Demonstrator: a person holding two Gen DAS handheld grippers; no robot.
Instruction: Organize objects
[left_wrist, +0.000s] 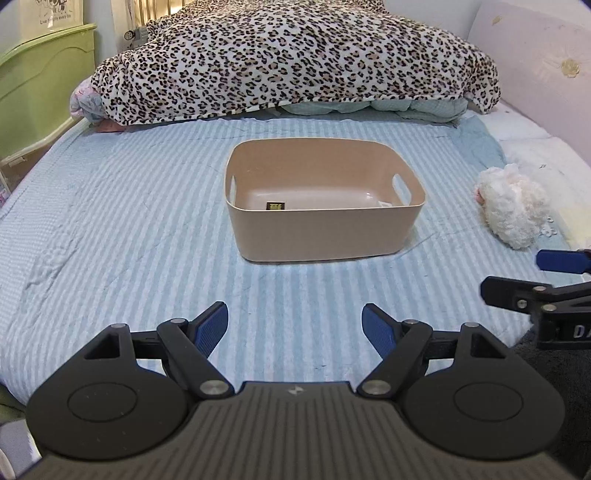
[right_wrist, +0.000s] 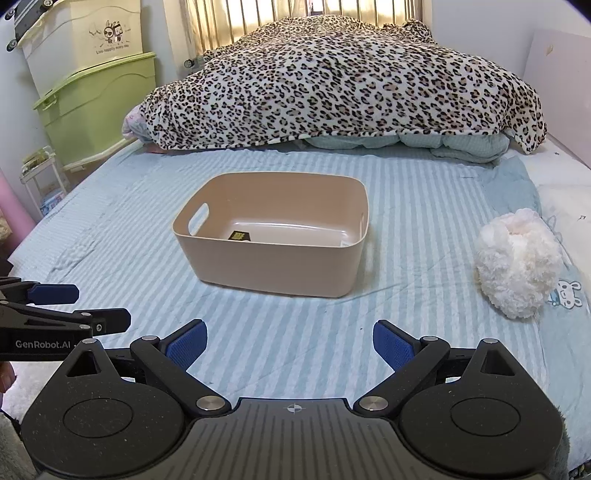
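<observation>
A beige plastic bin (left_wrist: 325, 232) with handle slots stands on the blue striped bedsheet, also in the right wrist view (right_wrist: 273, 266). Only a small black label lies on its floor. A white fluffy plush toy (left_wrist: 511, 206) lies to the right of the bin, apart from it; it shows in the right wrist view (right_wrist: 517, 264) too. My left gripper (left_wrist: 295, 328) is open and empty, short of the bin. My right gripper (right_wrist: 288, 345) is open and empty, also short of the bin, left of the toy.
A leopard-print blanket (right_wrist: 343, 85) over folded bedding fills the far end of the bed. Green and cream storage boxes (right_wrist: 96, 107) stand at the left. A pale headboard panel (left_wrist: 535, 66) is at the right.
</observation>
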